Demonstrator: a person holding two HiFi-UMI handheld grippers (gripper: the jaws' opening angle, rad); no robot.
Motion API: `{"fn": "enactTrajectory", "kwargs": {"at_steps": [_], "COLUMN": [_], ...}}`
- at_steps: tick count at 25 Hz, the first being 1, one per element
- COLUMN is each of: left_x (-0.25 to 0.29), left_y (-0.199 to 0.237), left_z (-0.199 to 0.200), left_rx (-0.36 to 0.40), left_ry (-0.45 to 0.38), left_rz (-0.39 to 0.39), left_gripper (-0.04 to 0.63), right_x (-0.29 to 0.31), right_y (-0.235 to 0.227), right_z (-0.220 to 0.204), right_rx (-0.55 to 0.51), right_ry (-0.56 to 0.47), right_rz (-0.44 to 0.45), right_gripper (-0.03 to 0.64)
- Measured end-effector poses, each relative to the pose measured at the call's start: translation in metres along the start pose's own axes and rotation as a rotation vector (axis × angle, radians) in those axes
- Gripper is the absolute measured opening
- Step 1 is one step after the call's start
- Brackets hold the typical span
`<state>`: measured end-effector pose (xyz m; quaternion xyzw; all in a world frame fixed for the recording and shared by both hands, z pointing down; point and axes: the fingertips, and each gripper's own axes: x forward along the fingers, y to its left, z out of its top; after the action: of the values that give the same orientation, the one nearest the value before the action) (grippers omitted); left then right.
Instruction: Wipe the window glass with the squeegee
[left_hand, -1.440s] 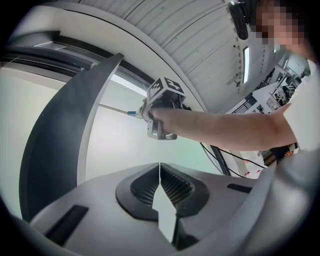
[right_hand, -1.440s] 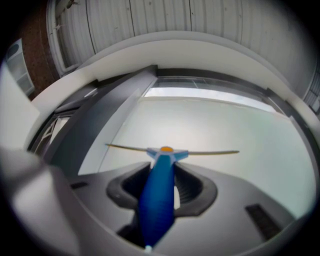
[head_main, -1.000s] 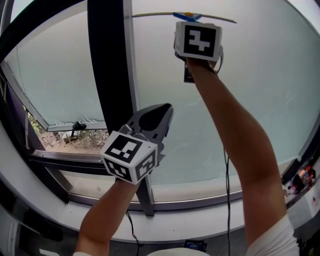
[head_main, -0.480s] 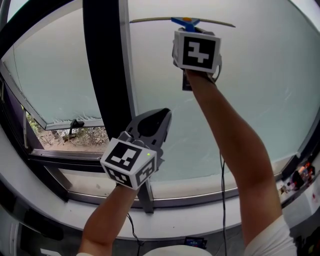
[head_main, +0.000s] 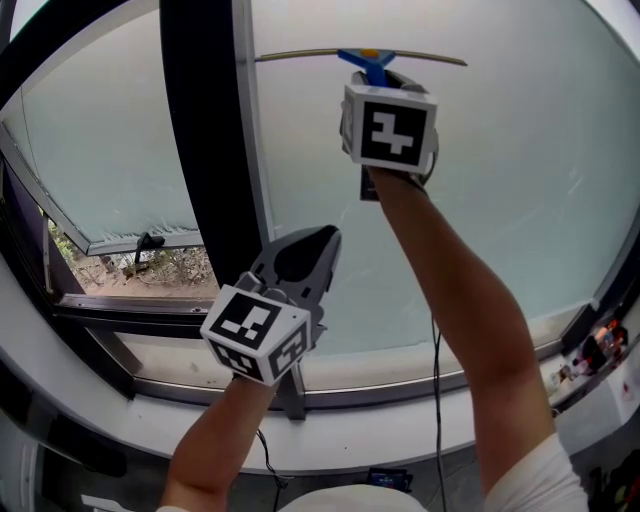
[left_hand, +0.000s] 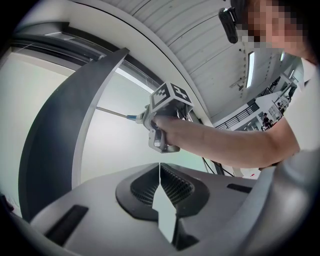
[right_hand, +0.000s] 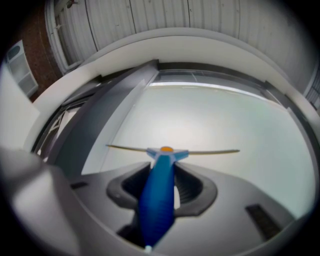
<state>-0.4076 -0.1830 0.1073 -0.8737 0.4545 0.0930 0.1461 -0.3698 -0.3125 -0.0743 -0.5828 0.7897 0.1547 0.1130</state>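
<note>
Window glass (head_main: 500, 180), dark mullion (head_main: 200, 140) left, squeegee (head_main: 368, 60) in right claw (right_hand: 166, 175)

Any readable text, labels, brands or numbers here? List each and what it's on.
None readable.
Marker cubes: black-and-white square patterns only, no letters or digits.
Squeegee: no print visible.
Small items by the sill at the right: too small to read.

Right gripper (head_main: 373, 72) aloft (left gripper (head_main: 320, 238) lower)
</note>
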Motion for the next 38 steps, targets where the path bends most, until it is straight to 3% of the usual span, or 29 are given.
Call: {"fn": "enactTrajectory", "kwargs": {"at_steps": [38], "left_x": [-0.022], "left_y": [-0.005], "left_z": [-0.059], "left_rx": [-0.132], "left_ry": [0.059], "left_rz": [0.04], "left_gripper": [0.028], "right_x": [-0.039], "right_y": [0.008], "right_z": [-0.093], "right_rx": [-0.004], "right_ry": [0.085], "right_rz": [-0.003], "right_gripper": [0.155]}}
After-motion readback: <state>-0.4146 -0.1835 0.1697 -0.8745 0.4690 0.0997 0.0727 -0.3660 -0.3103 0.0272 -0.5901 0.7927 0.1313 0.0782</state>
